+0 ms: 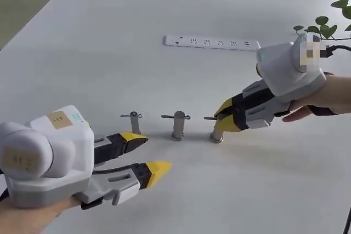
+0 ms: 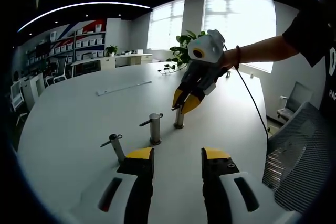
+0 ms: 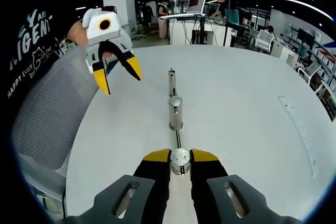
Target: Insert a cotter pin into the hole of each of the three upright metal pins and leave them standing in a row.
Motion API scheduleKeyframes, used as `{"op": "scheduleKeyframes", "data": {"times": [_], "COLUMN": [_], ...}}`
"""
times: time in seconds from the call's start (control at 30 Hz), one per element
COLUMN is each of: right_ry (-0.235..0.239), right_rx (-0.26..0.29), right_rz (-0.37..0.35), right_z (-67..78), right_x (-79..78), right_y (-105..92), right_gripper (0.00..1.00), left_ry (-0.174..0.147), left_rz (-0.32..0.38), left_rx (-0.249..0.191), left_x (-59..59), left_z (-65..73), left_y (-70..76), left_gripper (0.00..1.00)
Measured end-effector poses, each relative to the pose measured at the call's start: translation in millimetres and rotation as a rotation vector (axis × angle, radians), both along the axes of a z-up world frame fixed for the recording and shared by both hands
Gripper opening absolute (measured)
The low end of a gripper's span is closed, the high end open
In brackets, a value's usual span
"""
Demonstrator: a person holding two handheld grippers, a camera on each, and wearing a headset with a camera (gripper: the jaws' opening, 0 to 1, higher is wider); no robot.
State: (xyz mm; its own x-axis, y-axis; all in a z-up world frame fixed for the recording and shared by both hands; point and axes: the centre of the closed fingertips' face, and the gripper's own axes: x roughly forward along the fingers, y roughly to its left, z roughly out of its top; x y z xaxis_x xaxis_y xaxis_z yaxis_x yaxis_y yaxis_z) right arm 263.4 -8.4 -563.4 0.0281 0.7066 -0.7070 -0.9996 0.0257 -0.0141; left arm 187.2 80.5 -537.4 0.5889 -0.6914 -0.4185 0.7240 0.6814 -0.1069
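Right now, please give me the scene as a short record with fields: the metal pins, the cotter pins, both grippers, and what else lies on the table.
Surface: white table
Metal pins: three upright in a row: left pin, middle pin, right pin
Cotter pins: left cotter pin through the left pin; middle cotter pin through the middle pin; at the right pin a short end shows beside the jaws
Left gripper: open, holds nothing, near the left pin
Right gripper: jaws closed on the right pin's head
Other: power strip behind the row; plant at the far edge

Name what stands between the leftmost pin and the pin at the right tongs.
The middle pin, cotter pin inserted, seen in the head view.
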Motion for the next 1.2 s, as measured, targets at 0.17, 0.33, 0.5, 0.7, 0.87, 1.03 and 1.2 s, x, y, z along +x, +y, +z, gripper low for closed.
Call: {"op": "scheduleKeyframes", "data": {"times": [0.17, 0.33, 0.5, 0.7, 0.87, 1.03, 1.2], "right_ry": [-0.003, -0.003, 0.024, 0.054, 0.076, 0.081, 0.086], "right_rx": [0.004, 0.008, 0.038, 0.111, 0.089, 0.128, 0.123], "right_rz": [0.008, -0.007, -0.083, -0.186, -0.269, -0.388, -0.434], "right_z": [0.0, 0.6, 6.6, 24.6, 34.1, 47.5, 49.7], "right_x": [0.3, 1.1, 2.6, -0.5, -10.1, -16.9, -31.6], "right_y": [0.5, 0.4, 0.9, 2.2, -1.1, -3.6, -10.0], "right_gripper": [0.09, 0.11, 0.2, 0.24, 0.34, 0.41, 0.51], "left_ry": [-0.001, -0.001, -0.004, 0.002, -0.005, 0.003, 0.021], "left_rz": [0.002, 0.008, 0.017, 0.066, 0.097, 0.112, 0.115], "left_rx": [0.003, 0.005, 0.006, -0.001, -0.006, 0.008, 0.03], "left_x": [0.4, -0.9, -1.5, 0.9, 2.4, 1.3, -3.9], "left_z": [1.1, 3.2, 6.9, 13.8, 21.9, 28.2, 28.2], "left_y": [1.3, 3.8, 7.8, 22.0, 33.5, 41.3, 50.3], "left_gripper": [0.35, 0.35, 0.36, 0.37, 0.37, 0.41, 0.46]}}
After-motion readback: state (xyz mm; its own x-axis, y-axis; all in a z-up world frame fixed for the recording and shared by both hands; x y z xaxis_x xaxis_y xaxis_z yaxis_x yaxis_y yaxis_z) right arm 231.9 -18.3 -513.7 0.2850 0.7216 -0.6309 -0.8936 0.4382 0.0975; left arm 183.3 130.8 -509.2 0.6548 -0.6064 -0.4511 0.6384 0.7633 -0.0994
